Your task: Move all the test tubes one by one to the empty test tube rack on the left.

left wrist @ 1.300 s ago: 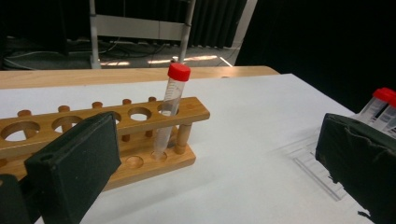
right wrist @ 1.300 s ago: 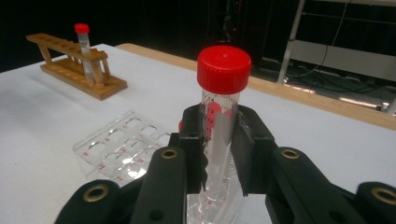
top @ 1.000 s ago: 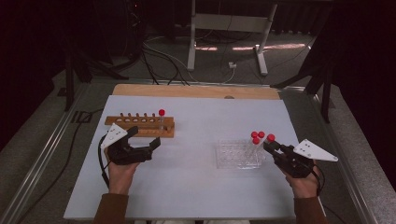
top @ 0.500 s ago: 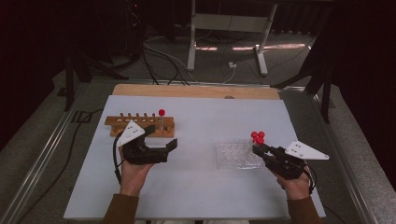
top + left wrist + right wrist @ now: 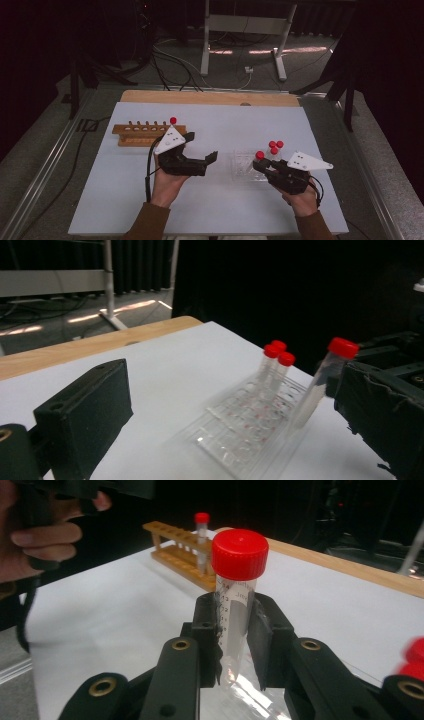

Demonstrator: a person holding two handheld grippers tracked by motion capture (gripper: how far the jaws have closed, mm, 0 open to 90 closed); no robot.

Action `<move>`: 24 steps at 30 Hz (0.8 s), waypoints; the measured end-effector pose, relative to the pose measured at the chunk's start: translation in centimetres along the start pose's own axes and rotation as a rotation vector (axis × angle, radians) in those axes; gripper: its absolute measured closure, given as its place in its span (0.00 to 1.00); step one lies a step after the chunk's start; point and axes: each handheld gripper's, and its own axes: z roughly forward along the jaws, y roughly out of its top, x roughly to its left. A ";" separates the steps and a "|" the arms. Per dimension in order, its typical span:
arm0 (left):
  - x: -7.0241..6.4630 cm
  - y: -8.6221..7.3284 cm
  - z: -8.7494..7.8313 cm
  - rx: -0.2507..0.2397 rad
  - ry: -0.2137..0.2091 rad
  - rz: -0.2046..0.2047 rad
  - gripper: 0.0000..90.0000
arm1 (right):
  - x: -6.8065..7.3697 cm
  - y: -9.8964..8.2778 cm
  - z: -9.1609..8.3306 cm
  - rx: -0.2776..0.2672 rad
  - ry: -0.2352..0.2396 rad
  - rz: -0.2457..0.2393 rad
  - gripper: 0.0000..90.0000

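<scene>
The room around me is dark, with cables on the floor and a metal stand behind the white desk (image 5: 125, 210), which has a wooden strip along its far edge. On the left part of the desk stands a wooden rack (image 5: 137, 135) with one red-capped tube (image 5: 173, 121) upright in its rightmost hole. My right tool (image 5: 264, 170) is pinching a clear tube with a red cap (image 5: 239, 555); in the right gripper view I see both pads pressed against its sides below the cap, and the tube stands roughly upright between them. It is held just at the near edge of a clear plastic tray (image 5: 242, 165) that lies flat on the right part of the desk. Three more capped tubes (image 5: 275, 146) stand together in the far part of that tray, close beside the one I hold. My left tool (image 5: 200, 147) is above the middle of the desk, between rack and tray, its jaws spread wide with nothing between them, pointing toward the tray.
</scene>
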 end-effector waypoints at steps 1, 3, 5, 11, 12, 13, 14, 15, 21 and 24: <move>-0.2 0.0 0.3 0.004 -0.009 0.002 0.03 | 0.1 0.1 0.2 -0.003 0.013 0.004 0.83; -0.6 0.0 0.8 0.015 -0.028 0.009 0.03 | 0.4 0.3 0.6 -0.007 0.030 0.004 0.83; -1.0 0.1 1.4 0.024 -0.049 0.016 0.04 | 0.7 0.4 0.9 -0.004 0.041 -0.001 0.83; -2.3 0.1 3.0 0.048 -0.108 0.036 0.09 | 1.4 0.5 2.1 0.013 0.060 -0.001 0.83; -2.6 0.1 3.3 0.050 -0.119 0.038 0.09 | 1.5 0.5 2.2 0.016 0.061 -0.002 0.83; -2.8 0.1 3.5 0.053 -0.128 0.043 0.10 | 1.5 0.5 2.4 0.020 0.062 -0.001 0.83; -3.1 0.1 3.7 0.057 -0.132 0.049 0.12 | 1.6 0.4 2.4 0.025 0.063 0.001 0.83; -3.3 0.1 3.9 0.059 -0.137 0.051 0.14 | 1.6 0.4 2.5 0.027 0.064 0.001 0.83; -4.2 0.2 4.7 0.071 -0.205 0.082 0.42 | 1.8 0.3 2.8 0.036 0.072 0.005 0.83; -4.4 0.2 5.1 0.096 -0.215 0.098 0.54 | 1.9 0.2 3.0 0.041 0.078 0.002 0.83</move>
